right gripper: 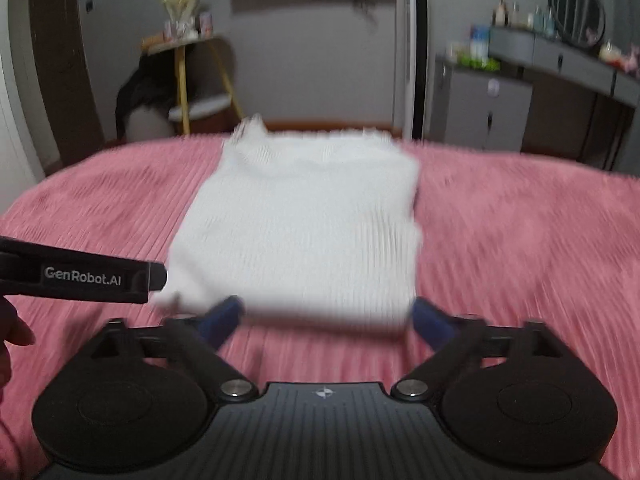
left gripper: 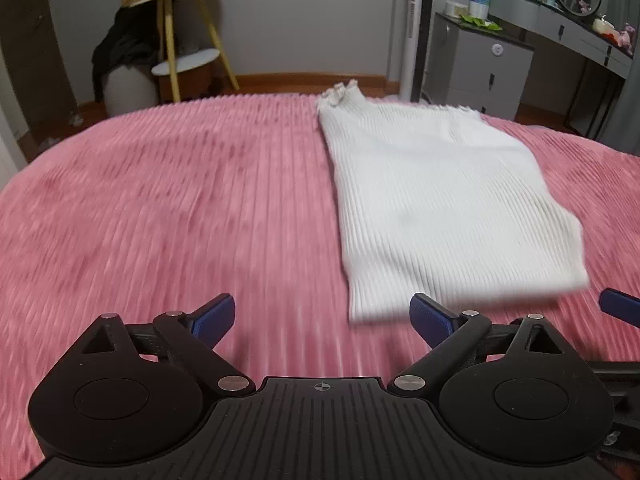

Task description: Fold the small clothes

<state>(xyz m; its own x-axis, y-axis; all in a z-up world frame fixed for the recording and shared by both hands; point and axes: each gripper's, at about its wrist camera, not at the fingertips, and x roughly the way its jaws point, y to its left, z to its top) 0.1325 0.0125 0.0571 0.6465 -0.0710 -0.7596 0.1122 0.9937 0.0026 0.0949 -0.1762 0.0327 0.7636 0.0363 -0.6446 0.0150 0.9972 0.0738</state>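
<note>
Low over the bed, left claw spread wide, gripping nothing. Right claw likewise apart, blue pads flanking the near edge of the white ribbed sweater. Sweater folded flat on pink ribbed bedspread; grey dresser beyond.

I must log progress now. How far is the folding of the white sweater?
Done: the white sweater lies on the pink bedspread as a narrow rectangle, no sleeves showing. In hand: nothing; the left gripper and the right gripper are both open at its near edge. Left: probably one more fold, end to end.
</note>
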